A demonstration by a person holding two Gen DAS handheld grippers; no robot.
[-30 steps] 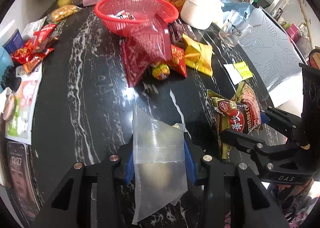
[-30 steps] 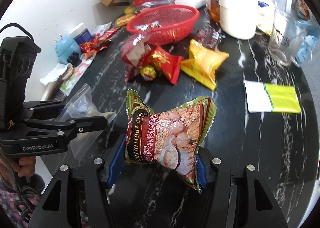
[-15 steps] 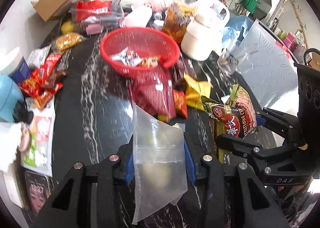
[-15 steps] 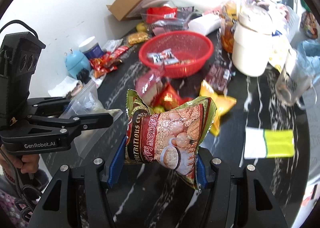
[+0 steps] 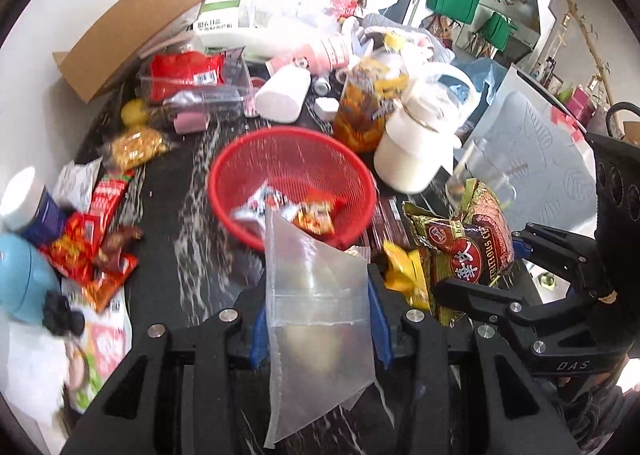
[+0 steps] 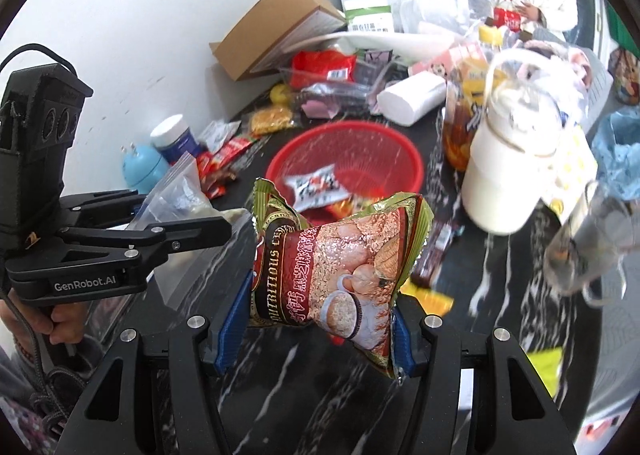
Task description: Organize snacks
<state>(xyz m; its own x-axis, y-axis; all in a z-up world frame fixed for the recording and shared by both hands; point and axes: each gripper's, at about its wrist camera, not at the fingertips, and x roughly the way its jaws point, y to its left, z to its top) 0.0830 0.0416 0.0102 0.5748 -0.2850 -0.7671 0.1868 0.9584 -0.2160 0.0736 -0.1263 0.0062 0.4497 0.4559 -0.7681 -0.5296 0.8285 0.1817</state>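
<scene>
- Table (image 5: pixel 168 255), black with white veins, carries a crowd of things from near edge to far wall.
- Cardboard box (image 5: pixel 132 27) lies open at the far left by the wall.
- White jug (image 6: pixel 516 163) stands to the right of the red basket.
- Red basket (image 5: pixel 240 171) sits mid-table with a few small snack packets (image 5: pixel 296 211) inside.
- Left hand-held gripper (image 5: pixel 318 331) is clenched on a clear zip bag (image 5: pixel 316 319), held above the table just near of the basket.
- Right hand-held gripper (image 6: pixel 316 335) is clamped on a cereal packet (image 6: pixel 340 271), also off the table, just right of the zip bag.
- Loose red wrappers (image 5: pixel 96 239) lie at the left.
</scene>
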